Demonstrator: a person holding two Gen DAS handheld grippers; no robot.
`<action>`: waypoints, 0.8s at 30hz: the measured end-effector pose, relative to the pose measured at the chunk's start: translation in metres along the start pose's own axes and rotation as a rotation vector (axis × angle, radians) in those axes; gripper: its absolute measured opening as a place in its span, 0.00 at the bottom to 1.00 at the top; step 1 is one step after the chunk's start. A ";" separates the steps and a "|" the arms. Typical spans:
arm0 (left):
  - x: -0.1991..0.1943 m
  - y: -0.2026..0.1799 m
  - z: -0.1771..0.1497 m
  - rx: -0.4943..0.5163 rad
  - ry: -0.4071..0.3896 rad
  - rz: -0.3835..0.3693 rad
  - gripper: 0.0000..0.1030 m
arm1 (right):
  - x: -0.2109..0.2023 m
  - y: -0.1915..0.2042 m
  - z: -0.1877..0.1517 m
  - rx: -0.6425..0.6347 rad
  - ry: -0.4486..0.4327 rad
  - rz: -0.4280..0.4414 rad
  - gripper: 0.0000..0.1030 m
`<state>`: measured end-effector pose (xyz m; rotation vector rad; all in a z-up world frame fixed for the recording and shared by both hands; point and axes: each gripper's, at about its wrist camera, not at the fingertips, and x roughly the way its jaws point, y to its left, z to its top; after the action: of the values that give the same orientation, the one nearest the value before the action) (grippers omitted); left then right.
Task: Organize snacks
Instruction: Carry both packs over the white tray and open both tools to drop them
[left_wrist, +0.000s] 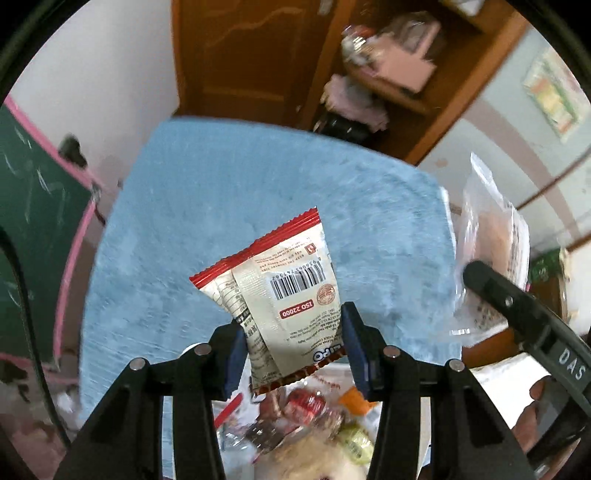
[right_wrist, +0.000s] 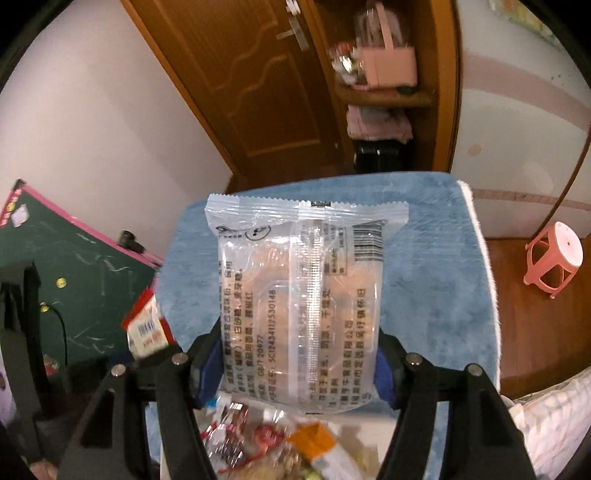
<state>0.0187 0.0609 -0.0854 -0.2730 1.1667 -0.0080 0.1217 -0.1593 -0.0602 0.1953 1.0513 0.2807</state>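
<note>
Both hands loaded, both packets in the air above the blue mat (left_wrist: 221, 206) and the snack pile (left_wrist: 306, 421).

Left gripper (left_wrist: 291, 350): your fingers are closed narrow on the red packet (left_wrist: 280, 291), pinching its lower body just above the bottom seam. It stands tilted, barcode side toward the camera, top seam free. Judged light and soft: a small crinkly film sachet. The film looks slick, so a grip on the puffed middle may creep. The flat crimped seam would give a surer hold if it slips.

Right gripper (right_wrist: 299, 365): your fingers are set wider, clamped on both side edges of the clear packet (right_wrist: 303, 291), near its lower third. It stands upright, back seam facing the camera, pale contents showing through. Judged bulkier and a bit stiffer than the red one; there seems to be a tray inside, though that is hard to confirm. If the contents are pastry or biscuit they could crush, so squeeze no harder than needed. Most of it rides above the fingers, so expect it to tip if you swing fast.

Pile below both grippers: mixed wrappers, blurred, not sortable by eye here.
</note>
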 end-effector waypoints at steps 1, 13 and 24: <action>-0.015 -0.003 -0.006 0.026 -0.024 -0.001 0.45 | -0.011 0.002 -0.006 0.000 -0.014 0.008 0.65; -0.103 -0.014 -0.080 0.188 -0.154 0.043 0.45 | -0.098 0.018 -0.091 -0.020 -0.064 0.026 0.66; -0.087 -0.007 -0.128 0.235 -0.090 0.141 0.45 | -0.088 0.030 -0.153 -0.052 0.026 -0.049 0.66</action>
<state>-0.1309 0.0401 -0.0516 0.0161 1.0818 -0.0089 -0.0573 -0.1556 -0.0533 0.1195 1.0718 0.2667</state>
